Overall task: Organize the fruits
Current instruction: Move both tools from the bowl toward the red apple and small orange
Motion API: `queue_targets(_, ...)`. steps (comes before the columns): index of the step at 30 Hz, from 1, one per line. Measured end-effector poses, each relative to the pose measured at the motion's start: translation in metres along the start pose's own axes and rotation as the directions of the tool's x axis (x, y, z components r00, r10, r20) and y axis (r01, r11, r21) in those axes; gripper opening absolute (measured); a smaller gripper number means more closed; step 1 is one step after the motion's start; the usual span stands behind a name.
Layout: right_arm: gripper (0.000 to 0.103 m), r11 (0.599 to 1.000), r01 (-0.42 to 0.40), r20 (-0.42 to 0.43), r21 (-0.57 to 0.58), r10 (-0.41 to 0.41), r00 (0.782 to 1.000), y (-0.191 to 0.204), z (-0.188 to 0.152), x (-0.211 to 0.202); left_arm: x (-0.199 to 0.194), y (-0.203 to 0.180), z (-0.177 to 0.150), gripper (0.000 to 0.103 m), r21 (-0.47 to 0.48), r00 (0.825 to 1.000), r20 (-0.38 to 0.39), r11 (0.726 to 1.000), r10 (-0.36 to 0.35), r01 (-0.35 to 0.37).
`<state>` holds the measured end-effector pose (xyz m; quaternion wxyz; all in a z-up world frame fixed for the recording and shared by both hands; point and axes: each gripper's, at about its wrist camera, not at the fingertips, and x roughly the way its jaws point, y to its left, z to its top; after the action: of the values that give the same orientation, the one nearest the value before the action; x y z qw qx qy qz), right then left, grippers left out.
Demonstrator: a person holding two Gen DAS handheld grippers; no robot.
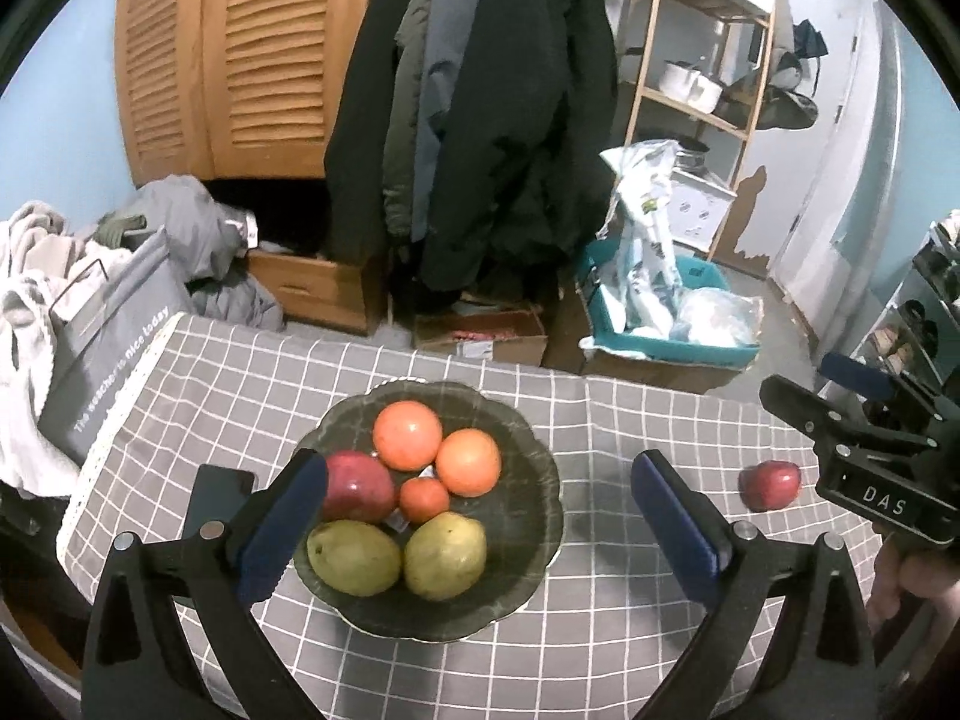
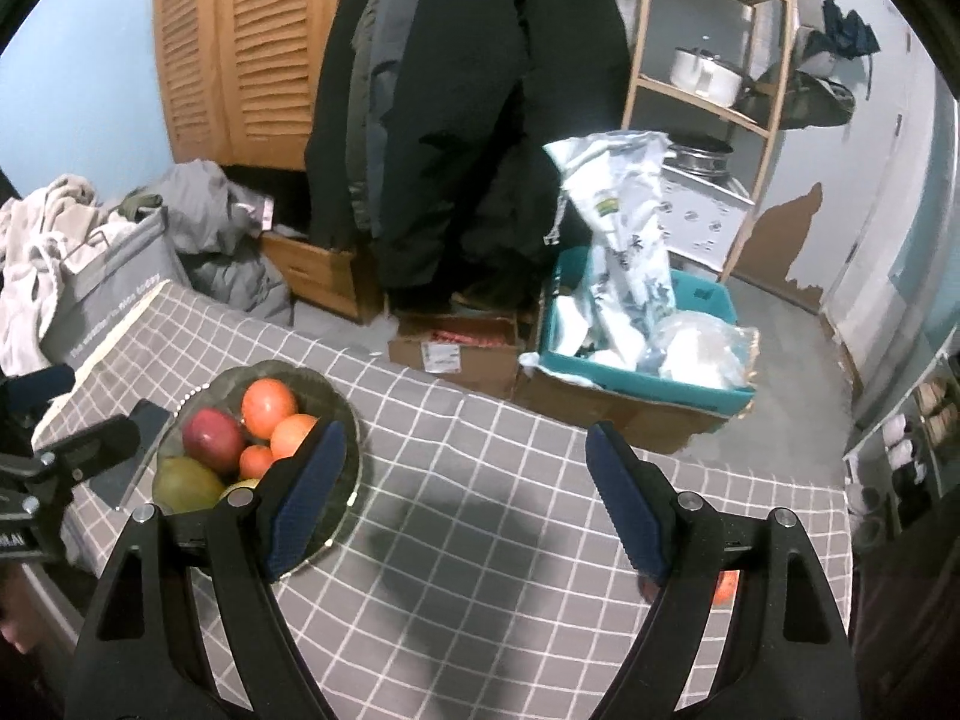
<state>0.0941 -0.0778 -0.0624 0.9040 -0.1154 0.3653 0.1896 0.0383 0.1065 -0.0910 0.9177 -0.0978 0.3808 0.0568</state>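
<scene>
On dark scalloped plate [image 1: 540,516]: 2 pears, 3 oranges, 1 red apple.

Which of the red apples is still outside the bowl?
The smaller red apple on the checked tablecloth; the other apple lies in the bowl.

Bare tablecloth [image 1: 600,630] between bowl [image 1: 540,516] and stray apple [image 1: 770,483]

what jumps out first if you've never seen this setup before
The dark scalloped bowl in the middle of the grey checked tablecloth, piled with two oranges, a small tangerine, a red apple and two green pears. Next, a lone red apple lying on the cloth to the bowl's right, outside it. Both the left gripper and right gripper hover open and empty above the table.
</scene>
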Motion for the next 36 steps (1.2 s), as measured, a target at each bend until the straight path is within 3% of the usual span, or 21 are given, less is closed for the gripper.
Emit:
queue_targets(17,0.083,0.993,0.079,0.015,0.088,-0.081,0.997,-0.074,-0.033,-0.035,-0.009,-0.06,0.004,0.102,0.091,0.997,0.016,0.993,-0.075,0.073)
queue_targets(36,0.083,0.94,0.229,-0.022,0.252,-0.231,0.973,-0.181,-0.082,-0.065,0.017,-0.149,0.0,0.102,0.179,0.983,-0.075,0.967,-0.167,0.178)
